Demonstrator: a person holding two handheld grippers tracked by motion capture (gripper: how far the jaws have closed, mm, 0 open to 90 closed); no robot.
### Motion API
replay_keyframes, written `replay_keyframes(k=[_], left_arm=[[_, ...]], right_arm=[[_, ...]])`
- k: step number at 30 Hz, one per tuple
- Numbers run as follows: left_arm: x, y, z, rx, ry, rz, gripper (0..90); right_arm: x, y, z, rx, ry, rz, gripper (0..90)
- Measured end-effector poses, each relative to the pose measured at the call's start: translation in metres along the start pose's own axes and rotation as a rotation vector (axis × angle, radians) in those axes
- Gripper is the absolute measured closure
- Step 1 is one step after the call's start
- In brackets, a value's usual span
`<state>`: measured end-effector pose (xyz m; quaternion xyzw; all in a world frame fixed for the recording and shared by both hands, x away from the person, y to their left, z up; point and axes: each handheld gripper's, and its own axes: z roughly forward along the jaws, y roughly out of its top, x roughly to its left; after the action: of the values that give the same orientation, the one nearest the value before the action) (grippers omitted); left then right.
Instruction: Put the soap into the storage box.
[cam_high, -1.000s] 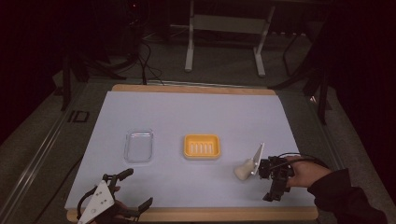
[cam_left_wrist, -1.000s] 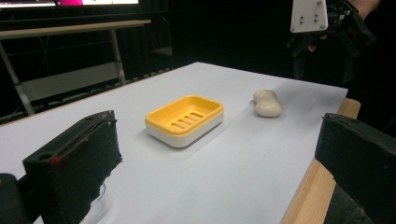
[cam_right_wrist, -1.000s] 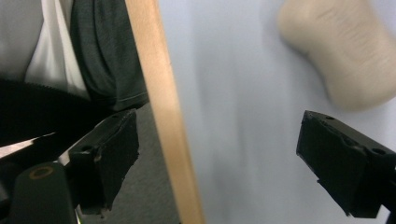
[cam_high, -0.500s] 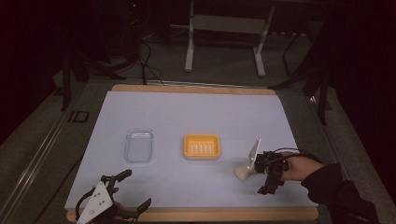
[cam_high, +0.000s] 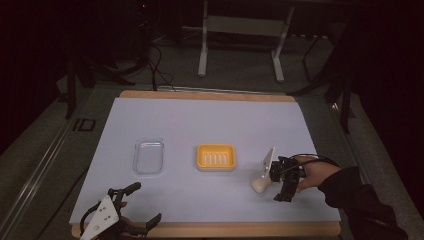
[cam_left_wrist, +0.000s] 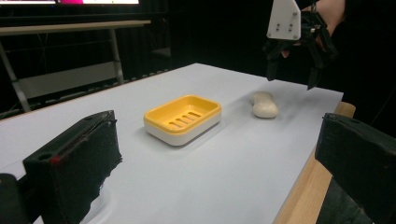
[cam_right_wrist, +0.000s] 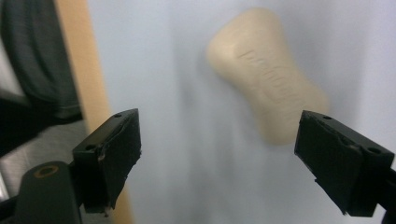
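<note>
Soap (cam_right_wrist: 266, 91), a smooth waisted bar lying loose near the desk's (cam_high: 210, 120) right edge beside the yellow dish (cam_high: 216, 157), may skid away if the wide-open, empty right tool (cam_high: 280, 182) closes off-centre.

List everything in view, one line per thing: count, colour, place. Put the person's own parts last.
Bar of soap: one, cream, on the table right of the dish.
Ridged plastic soap dish: one, yellow, table centre.
Clear plastic lid: one, transparent, left of the dish.
Table: one, white top with wooden edge.
Right gripper: one, black, jaws open above the soap.
Left gripper: one, black, jaws open at the table's near left edge.
</note>
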<state>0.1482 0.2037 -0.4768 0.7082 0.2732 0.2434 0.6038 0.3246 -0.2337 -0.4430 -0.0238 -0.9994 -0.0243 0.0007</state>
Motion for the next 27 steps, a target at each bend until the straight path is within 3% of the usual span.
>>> replay_keyframes(k=[7,14,20,24,27], left_arm=[[0.000,0.000,0.000,0.003,-0.001,0.002,0.1],[-0.001,-0.001,0.000,0.002,-0.002,-0.001,0.1],[-0.001,-0.001,0.000,0.005,-0.004,-0.001,0.1],[-0.001,-0.002,0.000,0.005,-0.002,-0.003,0.1],[-0.001,-0.002,0.000,0.006,-0.002,-0.006,0.1]], right_arm=[[-0.003,0.005,0.002,-0.036,-0.068,-0.090,20.4],[-0.007,0.009,0.006,-0.091,-0.106,-0.178,25.6],[-0.012,0.011,0.018,-0.040,-0.094,-0.200,26.9],[-0.016,0.015,0.024,-0.039,-0.088,-0.211,28.8],[-0.016,0.017,0.030,0.005,-0.090,-0.231,29.6]])
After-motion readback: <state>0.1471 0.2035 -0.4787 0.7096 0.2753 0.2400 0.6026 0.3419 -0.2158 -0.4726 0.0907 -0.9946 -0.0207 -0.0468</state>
